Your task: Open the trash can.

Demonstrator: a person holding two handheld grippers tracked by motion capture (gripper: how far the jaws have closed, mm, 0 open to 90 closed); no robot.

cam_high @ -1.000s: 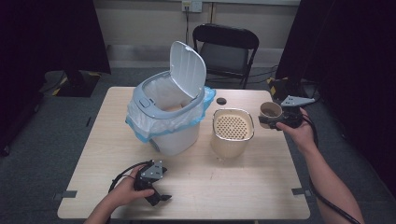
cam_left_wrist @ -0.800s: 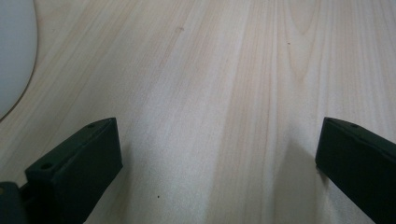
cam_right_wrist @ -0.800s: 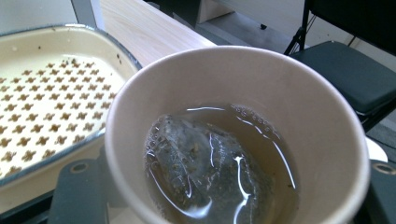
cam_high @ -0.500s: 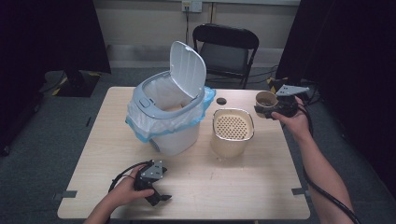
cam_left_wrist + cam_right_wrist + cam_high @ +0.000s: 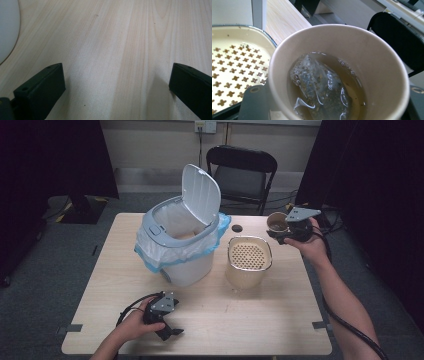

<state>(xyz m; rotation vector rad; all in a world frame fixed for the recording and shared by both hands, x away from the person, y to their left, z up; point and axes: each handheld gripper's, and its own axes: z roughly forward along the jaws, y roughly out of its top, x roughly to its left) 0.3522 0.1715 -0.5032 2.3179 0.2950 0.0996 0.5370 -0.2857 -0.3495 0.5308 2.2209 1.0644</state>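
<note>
now right tongs [image 5: 278,231] grip paper cup [image 5: 276,222] w/ teabag [image 5: 319,85].

a staged recording room or lab, not a home: a bare light wooden table [image 5: 210,320] stands on grey carpet [image 5: 60,270], dark curtains [image 5: 55,160] hang on both sides, a black folding chair [image 5: 240,172] waits behind, and a wall socket [image 5: 205,126] feeds cables along the floor.

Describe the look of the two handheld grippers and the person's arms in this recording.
Both the left gripper and right gripper are black, each with two blocky black jaws and a grey three-cornered plate on top. A black cable trails from the right one along the forearm. The forearms are bare, with no sleeves in view.
</note>
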